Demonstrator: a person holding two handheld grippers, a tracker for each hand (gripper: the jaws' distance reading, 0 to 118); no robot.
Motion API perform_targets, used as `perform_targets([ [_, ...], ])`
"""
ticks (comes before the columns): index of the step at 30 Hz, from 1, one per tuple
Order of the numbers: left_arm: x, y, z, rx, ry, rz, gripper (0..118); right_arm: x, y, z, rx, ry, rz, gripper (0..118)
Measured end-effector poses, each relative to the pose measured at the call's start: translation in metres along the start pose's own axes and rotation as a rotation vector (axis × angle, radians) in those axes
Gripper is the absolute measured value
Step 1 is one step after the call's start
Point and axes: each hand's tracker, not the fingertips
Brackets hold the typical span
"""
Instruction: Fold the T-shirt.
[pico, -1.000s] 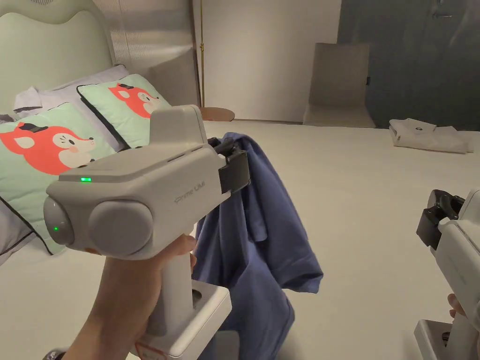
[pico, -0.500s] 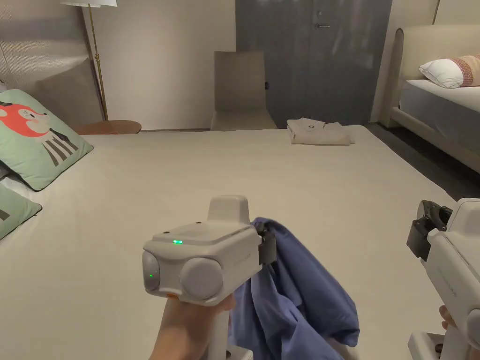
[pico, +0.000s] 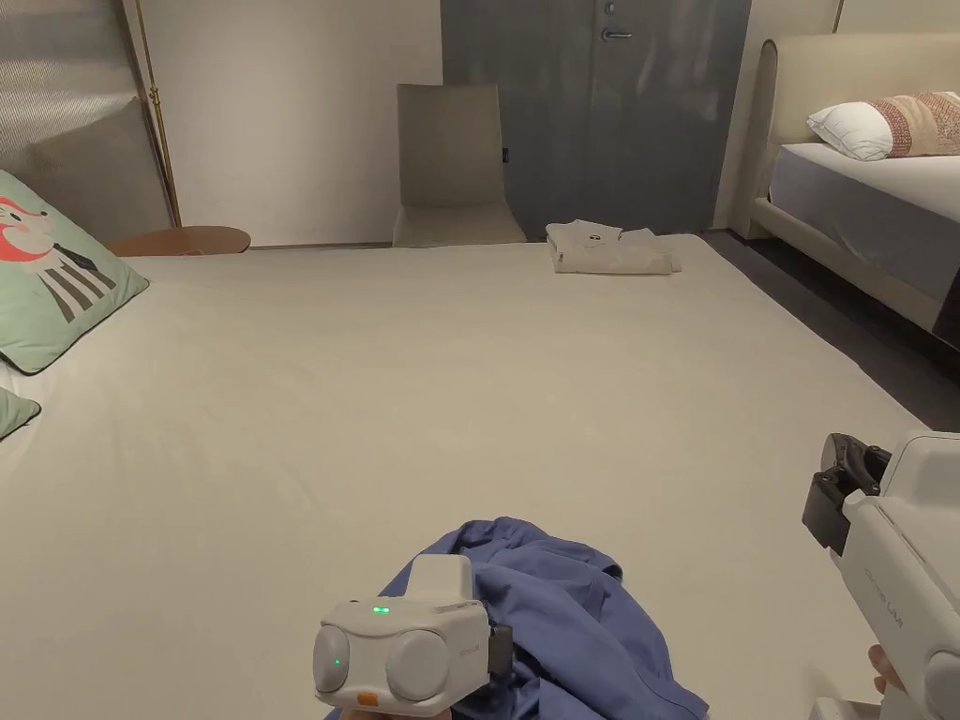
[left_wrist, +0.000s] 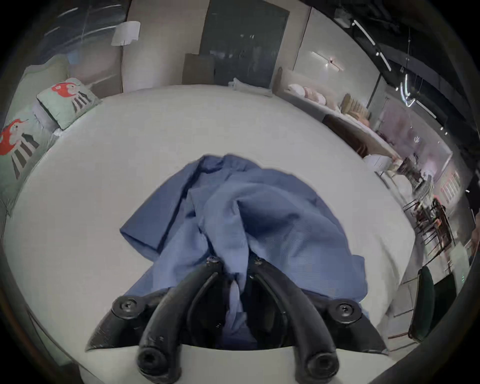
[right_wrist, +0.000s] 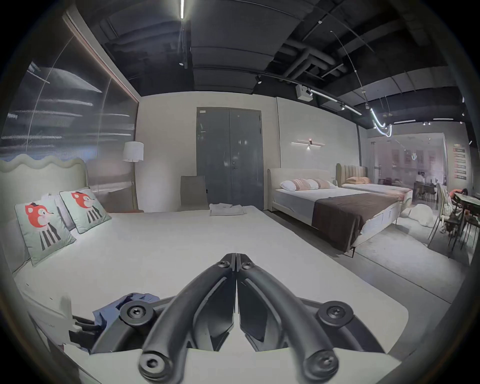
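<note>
A blue T-shirt (pico: 572, 609) lies crumpled on the near edge of the pale bed (pico: 450, 375). In the left gripper view the blue T-shirt (left_wrist: 259, 213) spreads out ahead of my left gripper (left_wrist: 235, 262), whose jaws are shut on a bunched fold of it. From the head view my left gripper (pico: 502, 652) sits low at the shirt's near left side. My right gripper (pico: 834, 487) hovers apart at the bed's right edge. In its own view my right gripper (right_wrist: 236, 259) has its jaws pressed together with nothing between them, and the blue T-shirt (right_wrist: 124, 304) shows at lower left.
A folded pale garment (pico: 605, 248) rests at the bed's far edge, with a chair (pico: 455, 169) behind it. Fox-print pillows (pico: 52, 272) line the left side. A second bed (pico: 872, 197) stands to the right across a dark floor gap (pico: 844, 319).
My left gripper has come down with the shirt, which hung in the air before and now lies bunched on the bed. The head camera swung right. The right gripper stayed about where it was.
</note>
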Motion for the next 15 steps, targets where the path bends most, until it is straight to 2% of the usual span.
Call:
perform_targets([
  [1,-0.002,0.004,0.01,0.044,-0.029,0.011,44,-0.002,0.0,0.0,0.001,0.004,0.003,1],
  [3,-0.006,0.012,0.03,0.123,-0.042,0.028,107,-0.005,0.001,0.001,0.006,0.014,0.009,1],
  [6,-0.017,0.028,0.077,0.312,-0.049,0.002,109,-0.011,0.003,0.003,0.024,0.028,0.023,1],
  [11,-0.042,0.047,0.15,0.56,0.14,-0.048,109,-0.022,0.007,0.004,0.055,0.056,0.022,1],
  [15,-0.065,0.052,0.197,0.715,0.276,-0.028,106,-0.03,0.009,0.004,0.077,0.072,0.027,1],
])
